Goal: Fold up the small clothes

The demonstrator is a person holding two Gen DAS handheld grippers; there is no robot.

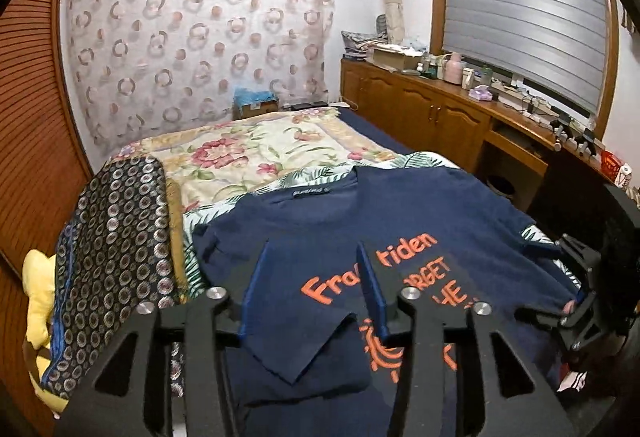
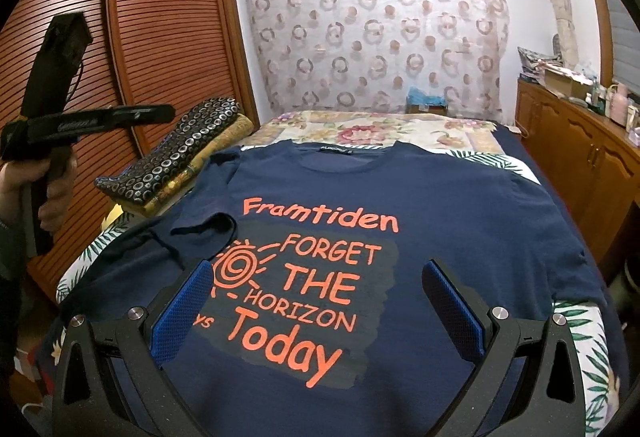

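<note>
A navy T-shirt [image 2: 460, 205] with orange print lies face up on the bed, collar toward the far wall. Its left side is folded in over the front, with a sleeve [image 2: 200, 233] lying on top. In the left wrist view the shirt [image 1: 420, 205] shows a pointed folded flap [image 1: 296, 341] between my fingers. My left gripper [image 1: 316, 289] is open and empty just above that fold. My right gripper [image 2: 316, 297] is wide open above the print and holds nothing. The left gripper also shows in the right wrist view, raised at the left [image 2: 96, 121].
The bed carries a floral blanket [image 1: 256, 145] at the far end and a leaf-print sheet [image 2: 588, 365] under the shirt. A ring-patterned folded cloth [image 1: 116, 237] lies at the left. A wooden cabinet [image 1: 432, 109] with clutter runs along the right. A slatted wardrobe [image 2: 168, 29] stands left.
</note>
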